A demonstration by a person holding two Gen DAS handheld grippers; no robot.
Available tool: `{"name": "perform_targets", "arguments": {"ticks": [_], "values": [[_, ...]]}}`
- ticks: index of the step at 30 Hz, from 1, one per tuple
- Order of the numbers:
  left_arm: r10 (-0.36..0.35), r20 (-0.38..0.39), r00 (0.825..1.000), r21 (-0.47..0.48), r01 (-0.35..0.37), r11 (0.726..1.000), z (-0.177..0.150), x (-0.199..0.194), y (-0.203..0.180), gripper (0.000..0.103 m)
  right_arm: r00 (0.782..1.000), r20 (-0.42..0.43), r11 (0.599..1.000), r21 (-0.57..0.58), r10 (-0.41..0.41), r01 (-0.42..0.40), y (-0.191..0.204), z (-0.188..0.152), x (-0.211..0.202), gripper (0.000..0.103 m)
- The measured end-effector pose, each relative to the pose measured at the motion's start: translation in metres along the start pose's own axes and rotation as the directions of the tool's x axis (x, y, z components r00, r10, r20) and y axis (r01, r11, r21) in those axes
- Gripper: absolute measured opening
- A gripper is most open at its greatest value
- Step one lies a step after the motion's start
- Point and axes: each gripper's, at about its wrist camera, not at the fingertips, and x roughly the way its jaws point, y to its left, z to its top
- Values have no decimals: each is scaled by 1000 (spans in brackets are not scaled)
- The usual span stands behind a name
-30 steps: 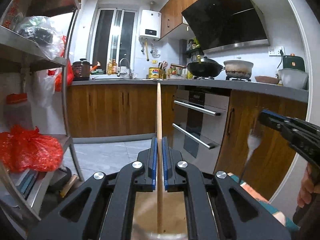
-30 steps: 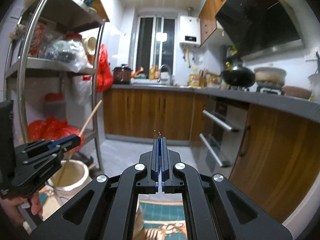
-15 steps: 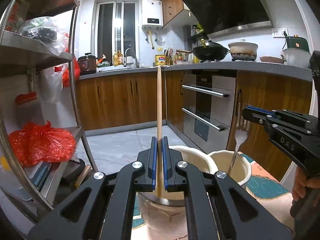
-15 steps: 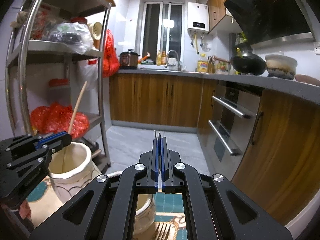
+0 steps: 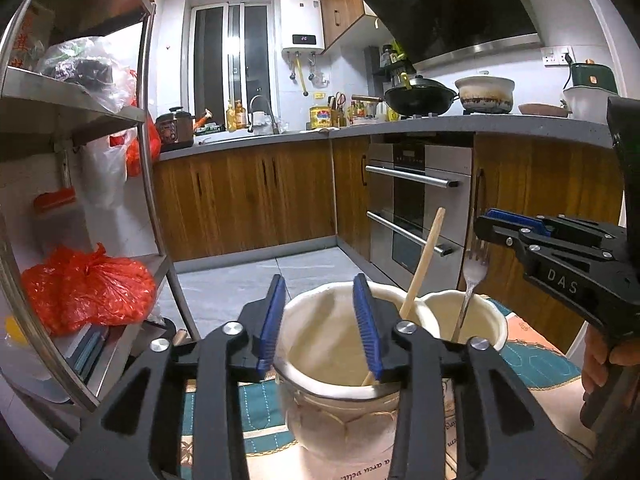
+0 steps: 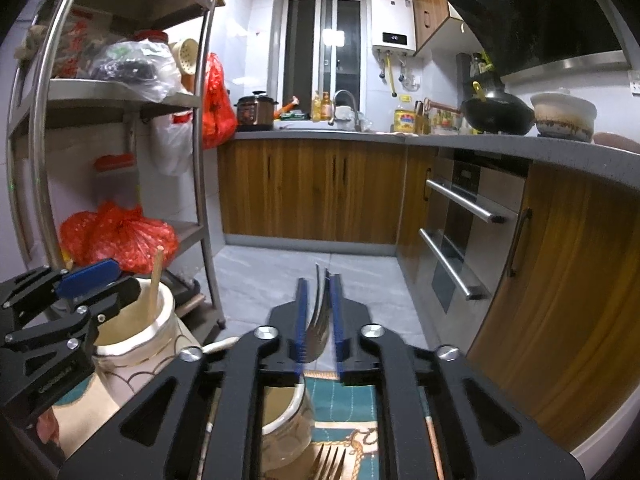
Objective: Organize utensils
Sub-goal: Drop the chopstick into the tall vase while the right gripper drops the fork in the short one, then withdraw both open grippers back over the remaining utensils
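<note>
In the left wrist view my left gripper (image 5: pixel 319 282) hangs over a cream ceramic jar (image 5: pixel 320 344), its jaws opening with nothing between them. A wooden chopstick (image 5: pixel 424 264) stands loose in that jar and leans on its right rim. A second cream jar (image 5: pixel 488 316) beside it holds a metal fork (image 5: pixel 474 276), just under my right gripper (image 5: pixel 496 218). In the right wrist view my right gripper (image 6: pixel 317 280) is opening; the fork (image 6: pixel 318 316) leans between the blue pads, which do not press on it, above its jar (image 6: pixel 286 412). My left gripper (image 6: pixel 92 280) is at the left.
A steel shelf rack (image 6: pixel 202 200) with red bags (image 6: pixel 120 236) stands at the left. Wooden cabinets and an oven (image 5: pixel 416 208) run along the right. Both jars sit on a patterned mat (image 6: pixel 356 400), where another fork (image 6: pixel 330 460) lies. A hand (image 5: pixel 598 356) holds the right gripper.
Both grippers went from shut to open. The chopstick left the left jaws and now leans right in the jar. The fork stands loose between the right pads. Both jars came into view.
</note>
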Motion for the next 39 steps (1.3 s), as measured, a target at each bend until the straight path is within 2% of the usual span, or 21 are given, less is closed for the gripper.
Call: {"name": "perform_targets", "arguments": {"ticks": [1,2,3,5,7,10,13,21,31,39], "values": [[5,6,1000,0,-5,1000,0,-2,0,51,1000,11,1000,13,8,-9,-3,1,-3,31],[8,13,1000,-3,-8,1000,0,-4,0,56,1000,19,999,28,17,-17,-6,2,-6,36],[10,19,1000,-8,-10,1000,1,-6,1,61,999,26,999,44,26,-27,-9,3,-8,45],[4,20,1000,-16,-4,1000,2,-9,2,64,999,38,997,62,38,-41,-13,6,-13,54],[5,23,1000,-21,-5,1000,4,-12,2,76,997,58,996,80,45,-49,-18,9,-21,74],[19,26,999,-27,-19,999,9,-19,3,91,994,90,992,109,56,-66,-25,13,-34,96],[20,33,999,-49,-18,999,15,-31,4,97,992,110,987,136,67,-82,-34,17,-49,98],[19,41,999,-35,-17,999,25,-58,-9,97,992,114,990,121,53,-66,-47,19,-81,98],[21,15,1000,-28,-21,999,15,-75,-15,97,999,33,994,98,38,-41,-58,0,-85,98],[-10,-63,998,-29,9,1000,-7,-78,-13,97,999,-25,998,58,28,-27,-60,-16,-78,98]]}}
